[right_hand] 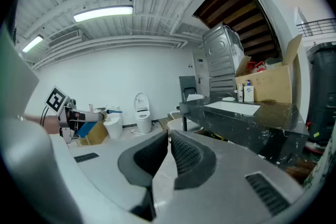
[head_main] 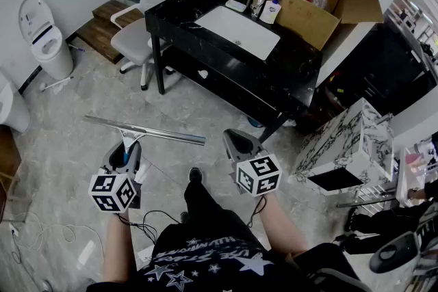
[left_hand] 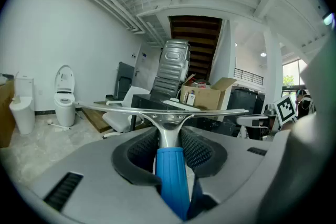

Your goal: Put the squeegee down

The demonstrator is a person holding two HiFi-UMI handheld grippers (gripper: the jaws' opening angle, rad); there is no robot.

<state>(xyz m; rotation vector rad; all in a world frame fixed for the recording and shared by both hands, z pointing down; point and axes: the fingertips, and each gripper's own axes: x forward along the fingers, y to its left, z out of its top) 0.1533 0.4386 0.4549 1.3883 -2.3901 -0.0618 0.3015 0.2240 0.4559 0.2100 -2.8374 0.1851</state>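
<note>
A squeegee [head_main: 147,130] with a long metal blade and a blue handle [left_hand: 172,178] is held in the air over the floor, blade level and crosswise. My left gripper [head_main: 127,150] is shut on the handle, whose metal neck [left_hand: 167,131] rises between the ribbed pads. In the left gripper view the blade [left_hand: 157,110] spans the picture ahead of the jaws. My right gripper [head_main: 235,139] hovers to the right of the squeegee, apart from it. In the right gripper view its pads [right_hand: 185,153] stand together with nothing between them.
A black marble table [head_main: 294,78] with a white basin [head_main: 239,31] stands ahead. A white chair [head_main: 140,31] is at its left and an open cardboard box [head_main: 308,7] behind it. A toilet [head_main: 44,37] stands far left, a marble cabinet [head_main: 349,140] at right. Cables [head_main: 41,232] lie on the floor.
</note>
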